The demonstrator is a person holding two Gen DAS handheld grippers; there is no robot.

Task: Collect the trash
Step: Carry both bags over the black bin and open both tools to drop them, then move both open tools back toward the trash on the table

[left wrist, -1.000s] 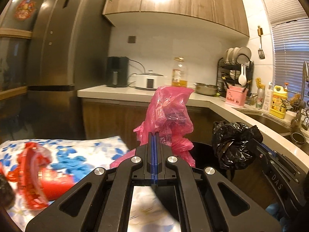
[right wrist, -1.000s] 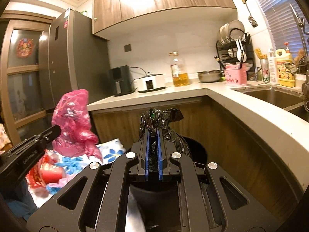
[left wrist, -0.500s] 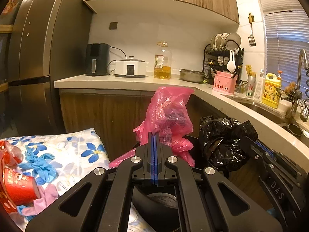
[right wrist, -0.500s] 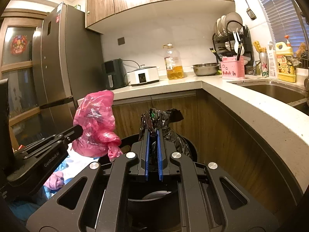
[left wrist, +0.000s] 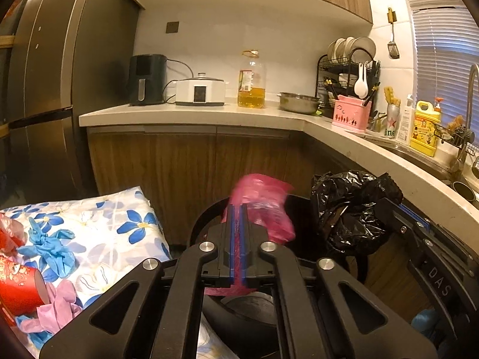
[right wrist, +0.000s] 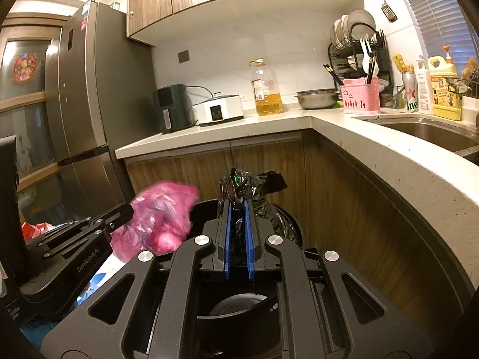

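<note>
A crumpled pink plastic bag (left wrist: 263, 206) hangs blurred over the mouth of the round black bin (left wrist: 197, 224), sliding down from my left gripper (left wrist: 236, 206). Its jaws are opening, a narrow gap shows, and pink plastic still lies between them. In the right wrist view the pink bag (right wrist: 161, 209) sits at the tip of the left gripper (right wrist: 127, 209), above the bin (right wrist: 206, 203). My right gripper (right wrist: 238, 205) is shut on a bunched fold of the black bin liner (right wrist: 251, 185), held up at the rim. That liner (left wrist: 350, 209) bulges at the right in the left wrist view.
A table under a blue-flowered cloth (left wrist: 119, 239) stands left of the bin with a red paper cup (left wrist: 18, 281), blue gloves (left wrist: 48, 248) and pink tissue (left wrist: 57, 305). Wooden cabinets and an L-shaped counter (left wrist: 209, 113) close in behind and to the right. A steel fridge (left wrist: 45, 89) stands left.
Both grippers moved forward and down over the bin. The left jaws parted slightly and the pink bag slipped lower, now blurred. The right gripper keeps its hold on the black liner.
</note>
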